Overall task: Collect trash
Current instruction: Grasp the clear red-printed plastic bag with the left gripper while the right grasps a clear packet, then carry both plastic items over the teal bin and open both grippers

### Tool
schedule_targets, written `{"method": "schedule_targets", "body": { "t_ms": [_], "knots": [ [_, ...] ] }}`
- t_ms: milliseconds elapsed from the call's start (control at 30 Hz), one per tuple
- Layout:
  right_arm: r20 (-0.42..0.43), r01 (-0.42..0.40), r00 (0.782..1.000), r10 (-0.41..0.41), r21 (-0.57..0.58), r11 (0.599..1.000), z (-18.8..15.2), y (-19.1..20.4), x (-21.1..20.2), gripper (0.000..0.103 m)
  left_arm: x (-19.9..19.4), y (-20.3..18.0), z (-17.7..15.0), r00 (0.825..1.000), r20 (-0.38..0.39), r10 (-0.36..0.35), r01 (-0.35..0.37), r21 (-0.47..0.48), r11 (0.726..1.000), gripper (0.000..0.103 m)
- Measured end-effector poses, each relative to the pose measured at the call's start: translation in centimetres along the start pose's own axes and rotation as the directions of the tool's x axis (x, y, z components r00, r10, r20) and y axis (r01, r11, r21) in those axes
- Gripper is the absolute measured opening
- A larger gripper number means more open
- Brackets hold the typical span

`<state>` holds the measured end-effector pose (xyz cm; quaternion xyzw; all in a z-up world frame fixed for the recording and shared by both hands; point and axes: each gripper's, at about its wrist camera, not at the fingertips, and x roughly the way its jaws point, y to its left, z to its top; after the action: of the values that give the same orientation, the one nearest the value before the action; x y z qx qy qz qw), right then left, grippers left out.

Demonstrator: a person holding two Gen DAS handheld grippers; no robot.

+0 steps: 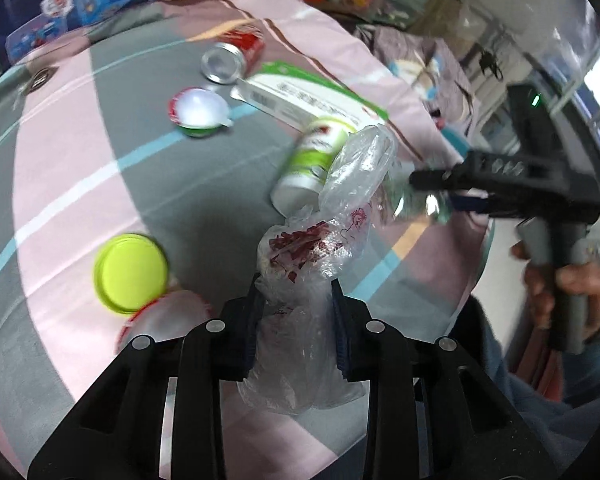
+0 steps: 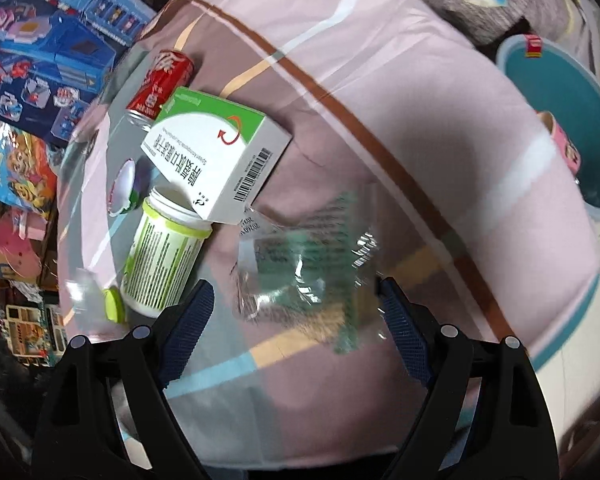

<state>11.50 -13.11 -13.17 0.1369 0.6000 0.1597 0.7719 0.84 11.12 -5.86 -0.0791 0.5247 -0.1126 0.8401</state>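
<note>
My left gripper (image 1: 298, 304) is shut on a crumpled clear plastic bag with red print (image 1: 312, 248), held above the cloth. My right gripper (image 2: 296, 312) is open over a clear wrapper with green print (image 2: 308, 264) that lies between its fingers; the right gripper also shows in the left wrist view (image 1: 432, 184). On the cloth lie a white and green bottle (image 2: 160, 252), a white and green box (image 2: 216, 152), a red cola can (image 2: 160, 80), a foil-lidded cup (image 1: 198, 112) and a lime-green lid (image 1: 130, 272).
The table is covered by a pink, grey and striped cloth (image 2: 380, 120). A teal bin (image 2: 560, 120) stands beyond the table's right edge. Toy boxes (image 2: 52, 52) are stacked at the far left. A red-rimmed item (image 1: 168, 316) lies beside the lime lid.
</note>
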Motion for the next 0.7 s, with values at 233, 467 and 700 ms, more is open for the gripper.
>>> {"method": "schedule_targets", "body": {
  "t_ms": [233, 467, 700],
  "knots": [
    [0.014, -0.052, 0.998, 0.054, -0.104, 0.993, -0.3, 1.1, 0.7, 0.029, -0.5, 0.9, 1.2, 1.000, 0.007, 0.018, -0.018, -0.067, 0.998, 0.032],
    [0.064, -0.106, 0.991, 0.114, -0.114, 0.988, -0.8, -0.2, -2.2, 0.020, -0.8, -0.5, 2.6, 0.999, 0.037, 0.016, -0.014, -0.050, 0.999, 0.032],
    [0.161, -0.128, 0.977, 0.138, -0.072, 0.989, -0.2, -2.6, -6.9, 0.020, -0.9, -3.6, 4.8, 0.998, 0.060, -0.008, 0.008, 0.006, 1.000, 0.032]
  ]
}}
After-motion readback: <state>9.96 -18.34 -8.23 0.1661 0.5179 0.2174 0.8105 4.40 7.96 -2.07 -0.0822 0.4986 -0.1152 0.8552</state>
